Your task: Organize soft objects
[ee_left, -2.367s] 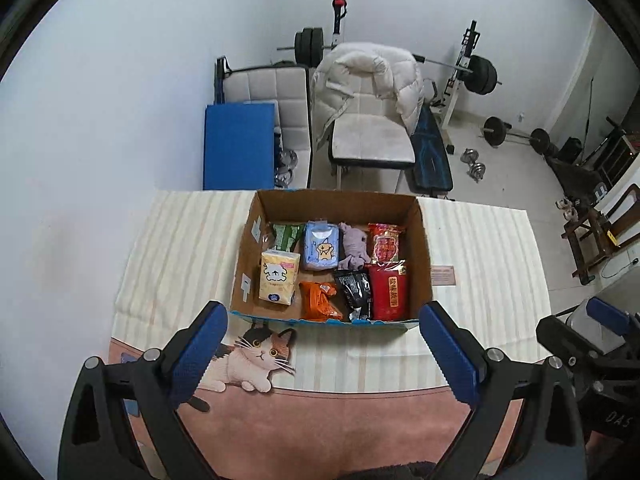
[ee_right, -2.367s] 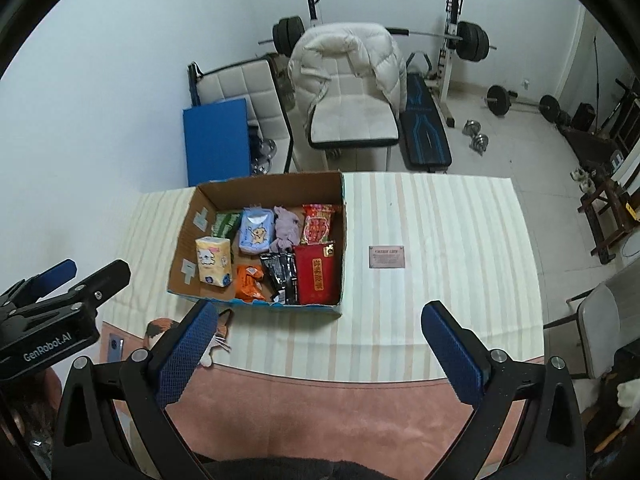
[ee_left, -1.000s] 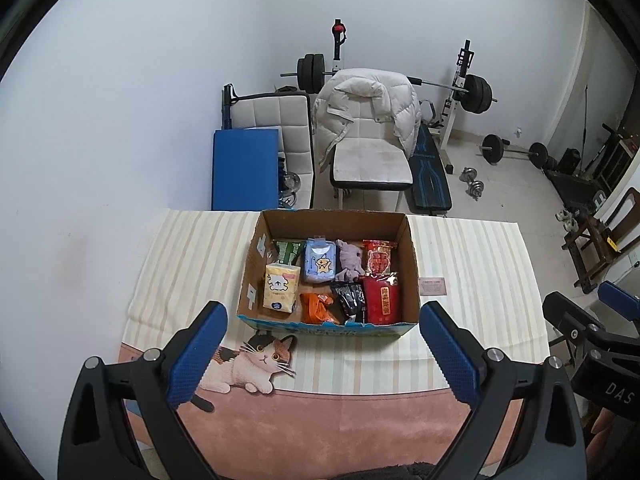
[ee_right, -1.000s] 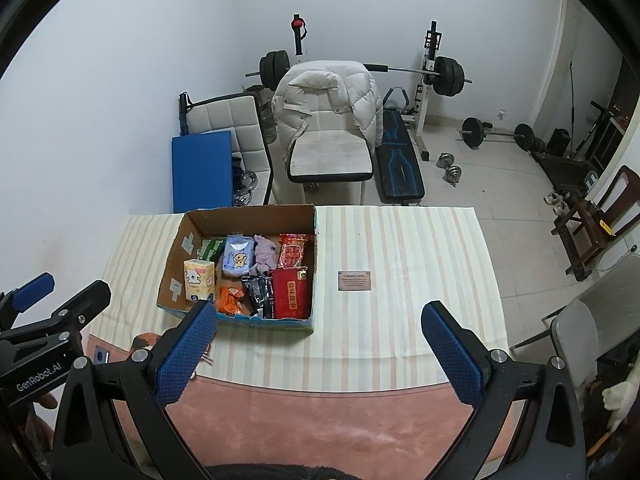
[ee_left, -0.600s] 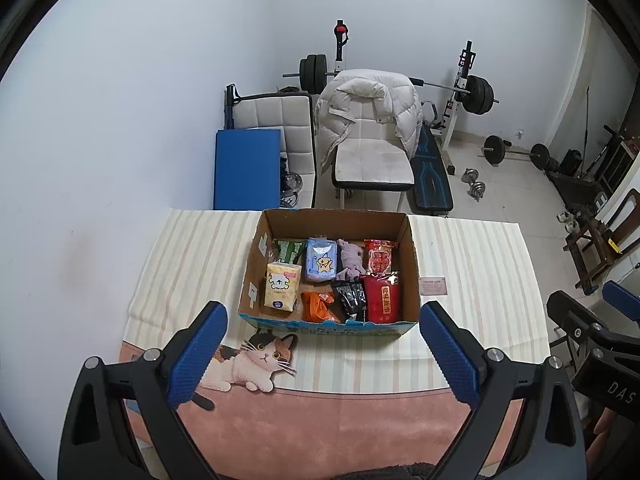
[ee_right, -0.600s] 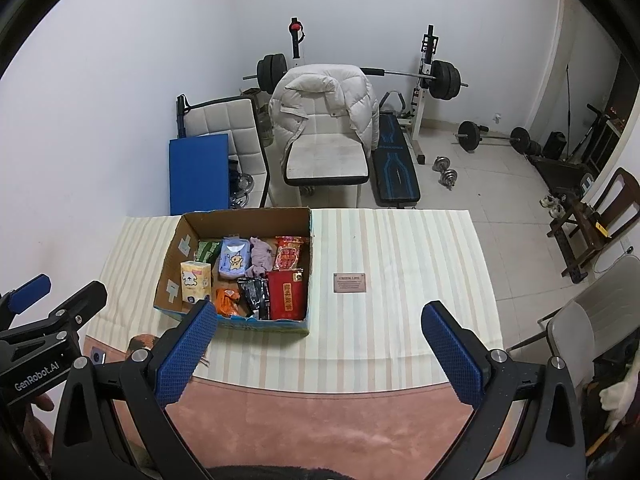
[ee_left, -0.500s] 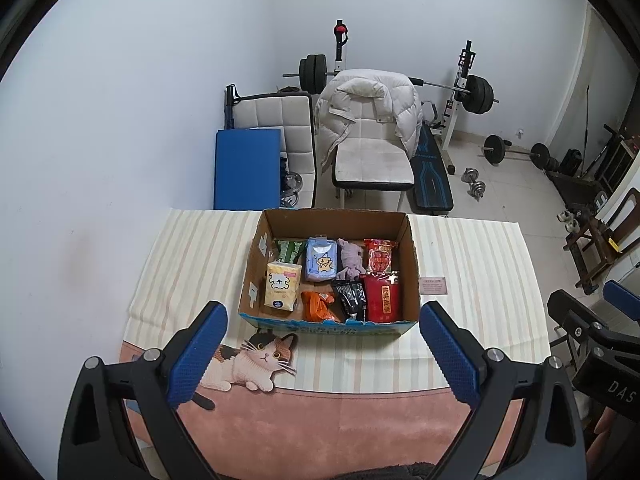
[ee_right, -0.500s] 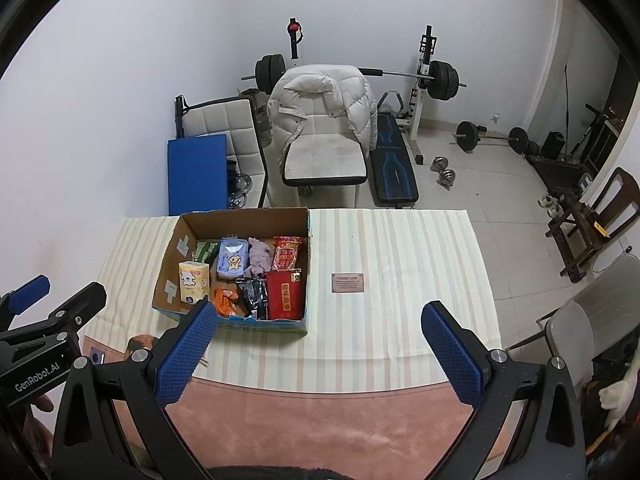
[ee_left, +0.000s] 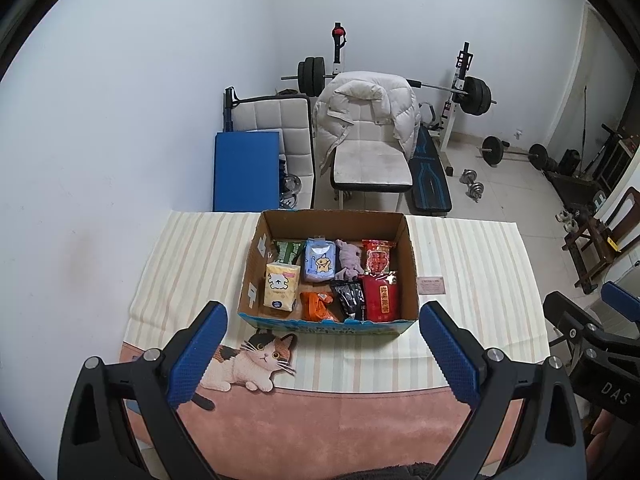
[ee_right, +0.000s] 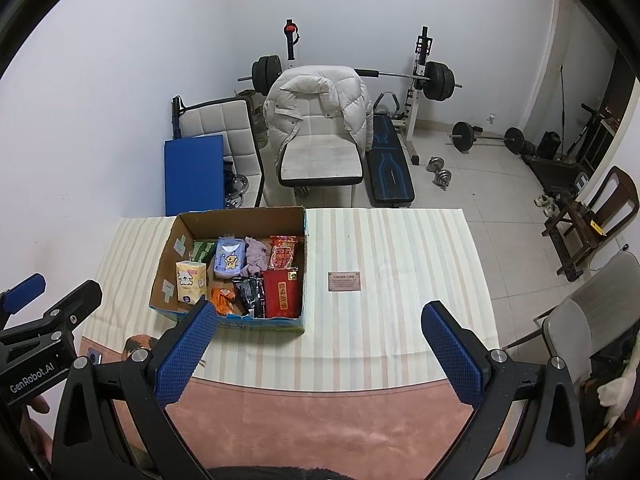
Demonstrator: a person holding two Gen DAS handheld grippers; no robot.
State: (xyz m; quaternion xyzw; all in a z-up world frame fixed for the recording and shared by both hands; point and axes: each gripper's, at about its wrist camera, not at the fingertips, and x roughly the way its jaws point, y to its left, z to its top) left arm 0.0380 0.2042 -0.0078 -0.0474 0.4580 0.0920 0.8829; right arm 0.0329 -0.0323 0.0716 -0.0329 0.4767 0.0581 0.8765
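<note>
An open cardboard box [ee_left: 411, 248] [ee_right: 168, 256] stands on the striped tablecloth. Inside lie several soft packs: a yellow tissue pack [ee_left: 282, 286] [ee_right: 191, 276], a blue tissue pack [ee_left: 319, 265] [ee_right: 229, 258], a purple plush [ee_left: 350, 263] [ee_right: 256, 258], a red bag [ee_left: 380, 296] [ee_right: 282, 292], an orange pack [ee_left: 316, 306], a black pouch [ee_left: 350, 298] and a green pack [ee_left: 289, 250]. My left gripper [ee_left: 322, 354] hangs open, well above and in front of the box. My right gripper [ee_right: 320, 358] is open too, over the table's near edge to the right of the box. Neither holds anything.
A small brown card [ee_right: 345, 281] [ee_left: 431, 285] lies on the cloth right of the box. A cat picture [ee_left: 256, 360] decorates the pink table edge. Beyond the table stand a white chair with a puffy jacket [ee_right: 320, 120], a blue mat [ee_right: 194, 174] and weight gear.
Both grippers have risen and drawn back from the table, so the box looks smaller and more of the room shows. Both have stayed open and empty.
</note>
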